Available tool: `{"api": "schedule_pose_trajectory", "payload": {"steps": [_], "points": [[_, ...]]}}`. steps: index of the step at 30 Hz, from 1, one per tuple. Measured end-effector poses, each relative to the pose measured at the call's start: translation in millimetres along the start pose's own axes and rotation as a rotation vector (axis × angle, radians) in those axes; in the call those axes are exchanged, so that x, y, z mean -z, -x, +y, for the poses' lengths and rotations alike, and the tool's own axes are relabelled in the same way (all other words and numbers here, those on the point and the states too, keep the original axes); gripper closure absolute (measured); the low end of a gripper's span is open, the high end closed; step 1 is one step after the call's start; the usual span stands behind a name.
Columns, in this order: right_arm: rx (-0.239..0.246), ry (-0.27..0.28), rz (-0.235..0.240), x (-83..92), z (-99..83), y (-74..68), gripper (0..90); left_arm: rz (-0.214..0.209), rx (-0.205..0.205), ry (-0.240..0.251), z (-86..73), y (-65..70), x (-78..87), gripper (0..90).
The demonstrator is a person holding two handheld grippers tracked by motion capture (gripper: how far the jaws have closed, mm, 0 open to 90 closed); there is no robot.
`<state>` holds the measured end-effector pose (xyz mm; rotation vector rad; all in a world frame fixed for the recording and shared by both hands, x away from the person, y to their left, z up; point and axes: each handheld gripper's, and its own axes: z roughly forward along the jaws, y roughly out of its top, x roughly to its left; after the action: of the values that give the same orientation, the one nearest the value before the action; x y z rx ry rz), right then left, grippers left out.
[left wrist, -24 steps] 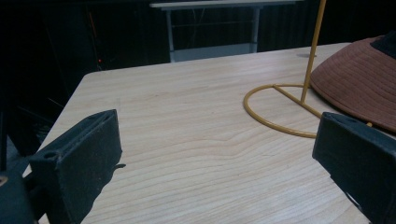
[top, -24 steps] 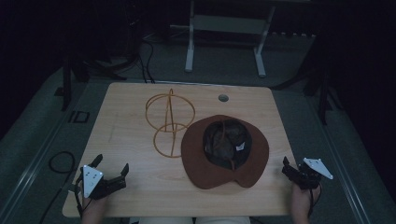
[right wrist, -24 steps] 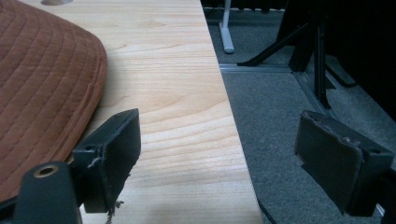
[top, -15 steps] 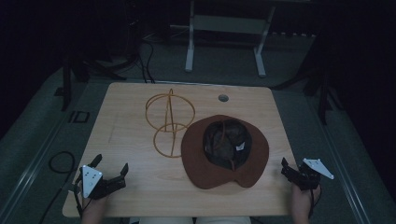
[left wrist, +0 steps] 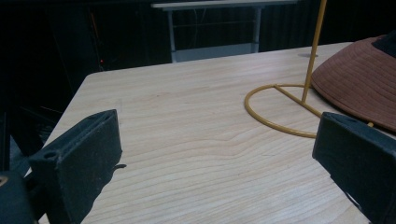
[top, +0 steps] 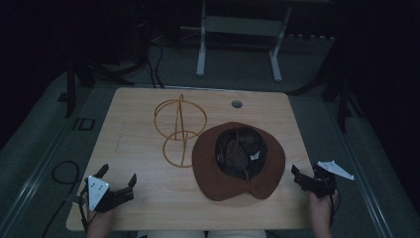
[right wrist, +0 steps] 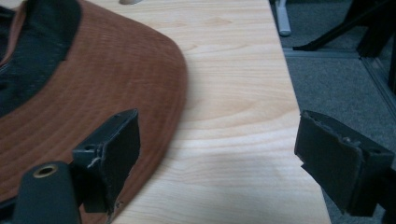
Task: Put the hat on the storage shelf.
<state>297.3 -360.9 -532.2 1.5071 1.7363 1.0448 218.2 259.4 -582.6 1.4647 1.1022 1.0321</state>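
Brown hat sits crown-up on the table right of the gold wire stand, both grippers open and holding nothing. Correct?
Not quite. The brown hat lies crown-down: the high view looks into its dark lining, brim spread on the table. The rest holds: it sits right of the gold wire stand, and the left gripper and right gripper are open and hold nothing.

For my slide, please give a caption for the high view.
Brown hat lies upside down beside a yellow wire stand on the wooden table, open tongs waiting left and right.
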Motion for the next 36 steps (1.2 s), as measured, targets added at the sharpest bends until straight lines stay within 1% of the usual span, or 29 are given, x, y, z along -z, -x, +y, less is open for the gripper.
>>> {"api": "schedule_pose_trajectory", "payload": {"steps": [3, 6, 7, 10, 11, 12, 13, 14, 15, 17, 18, 19, 20, 21, 22, 23, 24, 25, 26, 27, 28, 29, 30, 31, 32, 33, 34, 35, 36], "points": [[0.026, 0.006, 0.031, 2.1, 8.8, -6.1, 14.2, -0.001, -0.002, -0.003, -0.3, 0.0, -0.4, 2.0], [0.032, 0.024, 0.065, 2.5, 17.7, -11.0, 14.0, -0.005, 0.000, -0.005, -0.5, -0.1, -0.8, 2.0], [0.038, 0.025, 0.066, 2.4, 20.7, -13.0, 14.0, -0.007, 0.001, -0.006, -0.5, -0.1, -0.9, 2.0], [0.031, 0.036, 0.099, 2.5, 29.4, -17.4, 14.0, -0.005, 0.003, -0.004, -0.6, 0.1, -0.7, 2.0], [0.036, 0.031, 0.114, 2.4, 32.7, -18.9, 13.9, -0.005, 0.003, -0.004, -0.6, 0.7, -0.5, 2.0], [0.055, 0.021, 0.140, 2.0, 36.7, -20.2, 13.9, -0.005, 0.001, -0.004, -0.6, 0.9, -0.5, 2.0], [0.079, 0.004, 0.149, 2.0, 40.6, -21.7, 13.9, -0.006, -0.002, -0.007, -0.5, 0.9, -0.5, 2.0], [0.100, -0.007, 0.142, 1.8, 44.0, -22.9, 14.0, -0.005, -0.001, -0.006, -0.5, 0.9, -0.6, 2.0], [0.106, -0.020, 0.149, 1.5, 47.5, -23.3, 14.0, -0.006, 0.002, -0.004, -0.6, 0.8, -0.8, 2.0], [0.081, -0.027, 0.193, 1.4, 54.4, -23.3, 13.9, -0.007, 0.003, -0.004, -0.6, 0.6, -0.9, 2.0], [0.077, -0.026, 0.204, 1.2, 57.9, -24.3, 13.9, -0.007, 0.003, -0.004, -0.6, 0.6, -0.9, 2.0], [0.086, -0.033, 0.213, 0.9, 61.9, -26.1, 13.4, -0.009, 0.002, -0.004, -0.6, 0.6, -0.9, 2.0], [0.098, -0.037, 0.207, 0.7, 65.9, -29.0, 13.0, -0.008, 0.002, -0.004, -0.5, 0.5, -0.9, 2.0], [0.119, -0.038, 0.189, 0.5, 69.8, -32.7, 13.1, -0.008, 0.002, -0.005, -0.5, 0.5, -0.9, 2.0], [0.135, -0.038, 0.184, -0.2, 74.0, -35.8, 13.1, -0.010, 0.002, -0.006, -0.5, 0.4, -1.0, 2.0], [0.137, -0.033, 0.191, -0.6, 77.7, -38.7, 13.1, -0.009, 0.002, -0.007, -0.5, 0.5, -1.0, 2.0], [0.137, -0.033, 0.191, -0.6, 77.7, -38.7, 13.1, -0.009, 0.002, -0.007, -0.5, 0.5, -1.0, 2.0], [0.134, -0.019, 0.224, -2.3, 84.0, -44.6, 13.0, -0.011, 0.000, -0.009, -0.4, 0.6, -1.2, 2.0], [0.142, -0.021, 0.216, -3.9, 86.2, -48.7, 12.3, -0.011, -0.001, -0.008, -0.4, 0.7, -1.2, 2.0], [0.150, -0.025, 0.195, -6.3, 88.1, -52.8, 12.3, -0.011, -0.002, -0.009, -0.4, 0.8, -1.2, 2.0], [0.156, -0.034, 0.198, -8.8, 89.6, -56.5, 12.3, -0.011, -0.002, -0.009, -0.4, 0.8, -1.2, 2.0], [0.156, -0.034, 0.198, -8.8, 89.6, -56.5, 12.3, -0.012, -0.002, -0.009, -0.4, 0.8, -1.2, 2.0], [0.156, -0.043, 0.214, -11.6, 90.5, -59.9, 12.3, -0.012, -0.002, -0.009, -0.4, 0.8, -1.1, 2.0], [0.164, -0.052, 0.222, -14.9, 91.1, -63.6, 12.4, -0.012, -0.002, -0.008, -0.4, 0.7, -1.1, 2.0], [0.195, -0.071, 0.216, -20.9, 91.0, -71.8, 12.4, -0.013, 0.001, -0.007, -0.4, 0.4, -1.1, 2.0], [0.195, -0.071, 0.216, -20.9, 91.0, -71.8, 12.4, -0.013, 0.001, -0.007, -0.4, 0.4, -1.1, 2.0], [0.204, -0.069, 0.211, -23.9, 90.5, -75.7, 13.8, -0.014, 0.002, -0.008, -0.4, 0.2, -1.0, 2.0], [0.214, -0.075, 0.212, -26.8, 90.0, -78.7, 17.5, -0.016, 0.002, -0.008, -0.4, 0.1, -1.0, 2.0], [0.221, -0.096, 0.217, -30.6, 90.2, -81.3, 19.4, -0.016, 0.002, -0.007, -0.5, 0.1, -1.0, 2.0]]}}
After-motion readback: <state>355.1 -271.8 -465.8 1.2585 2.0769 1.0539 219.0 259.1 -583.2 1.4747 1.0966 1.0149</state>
